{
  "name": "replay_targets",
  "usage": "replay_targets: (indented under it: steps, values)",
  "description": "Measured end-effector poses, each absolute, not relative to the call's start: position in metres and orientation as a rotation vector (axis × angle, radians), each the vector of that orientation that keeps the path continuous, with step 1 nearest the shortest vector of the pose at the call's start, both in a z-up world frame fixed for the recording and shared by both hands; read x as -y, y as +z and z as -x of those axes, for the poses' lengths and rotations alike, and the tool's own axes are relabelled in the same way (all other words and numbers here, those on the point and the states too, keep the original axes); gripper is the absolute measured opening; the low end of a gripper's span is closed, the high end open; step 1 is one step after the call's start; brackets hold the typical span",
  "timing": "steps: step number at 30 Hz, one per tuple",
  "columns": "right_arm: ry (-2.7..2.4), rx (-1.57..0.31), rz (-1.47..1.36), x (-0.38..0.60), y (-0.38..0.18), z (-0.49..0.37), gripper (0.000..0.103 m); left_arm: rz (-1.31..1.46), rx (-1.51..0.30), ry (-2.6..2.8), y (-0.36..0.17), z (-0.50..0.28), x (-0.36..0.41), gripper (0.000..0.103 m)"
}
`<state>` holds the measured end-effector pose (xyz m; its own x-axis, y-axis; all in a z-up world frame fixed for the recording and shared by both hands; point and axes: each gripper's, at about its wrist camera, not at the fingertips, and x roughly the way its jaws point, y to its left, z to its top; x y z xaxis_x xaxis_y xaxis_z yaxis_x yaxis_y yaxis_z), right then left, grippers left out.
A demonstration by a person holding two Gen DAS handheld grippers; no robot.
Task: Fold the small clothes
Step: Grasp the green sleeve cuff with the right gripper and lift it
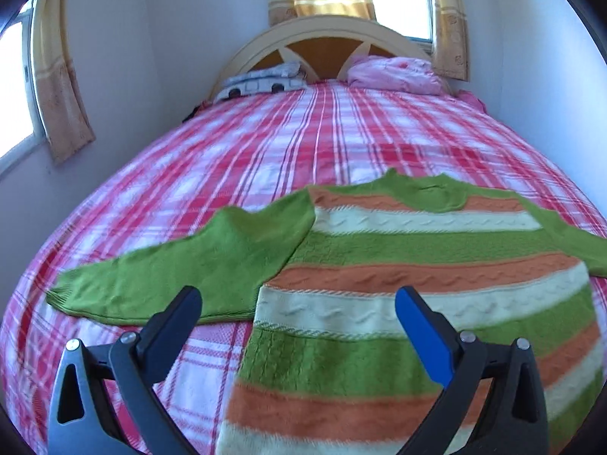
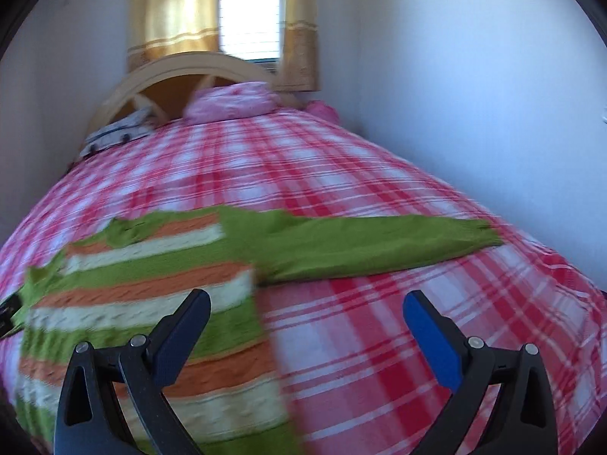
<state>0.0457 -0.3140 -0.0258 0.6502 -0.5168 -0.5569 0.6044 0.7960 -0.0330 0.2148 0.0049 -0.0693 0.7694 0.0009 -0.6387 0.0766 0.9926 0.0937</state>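
Left wrist view: left gripper (image 1: 297, 299) spread wide, empty, hovering above the sweater (image 1: 417, 265), black finger over the lower edge of the green left sleeve (image 1: 197, 261), blue-padded finger over a cream stripe of the body. Sweater flat on the bed (image 1: 227, 144), striped green, orange and cream, green collar (image 1: 432, 193) toward the headboard (image 1: 322, 34), hem toward the camera. Left sleeve stretched out sideways on the red-and-white plaid cover, cuff at the far left; other sleeve running off toward the right edge of the frame. Farther up, a patterned folded cloth (image 1: 261, 79) and a pink pillow (image 1: 394, 74) against the headboard; yellow curtains (image 1: 64, 76) at the windows behind and to the left

Right wrist view: right gripper (image 2: 307, 301) likewise parted wide and holding nothing, above the sweater's right side edge; black finger over the striped body (image 2: 151, 303), blue-padded finger over bare plaid cover (image 2: 379, 341). Right sleeve (image 2: 379, 242) extended flat to the right, cuff near the bed's far side by the white wall (image 2: 474, 76). Pink pillow (image 2: 235, 104) and headboard (image 2: 170, 72) beyond, curtained window (image 2: 250, 11) above. Picture motion-blurred, knit detail hard to make out
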Motion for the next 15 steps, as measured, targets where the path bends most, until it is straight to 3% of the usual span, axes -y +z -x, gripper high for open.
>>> replay_targets:
  steps: [1, 3, 10, 15]
  values:
    - [-0.683, -0.578, -0.165, 0.334, -0.024, -0.042, 0.097, -0.11, -0.699, -0.037, -0.075, -0.218, -0.007, 0.103]
    - [-0.725, -0.577, -0.196, 0.377, -0.02, -0.035, 0.074, -0.083, -0.707, -0.019, -0.088, -0.223, -0.012, 0.103]
    - [-0.985, -0.576, -0.502, 0.549, -0.028, -0.004, 0.071, -0.006, -0.819, 0.004, -0.118, -0.235, -0.019, 0.103]
    - [-1.053, -0.607, -0.653, 0.616, -0.056, -0.005, 0.064, -0.01, -0.837, -0.004, -0.124, -0.238, -0.018, 0.103]
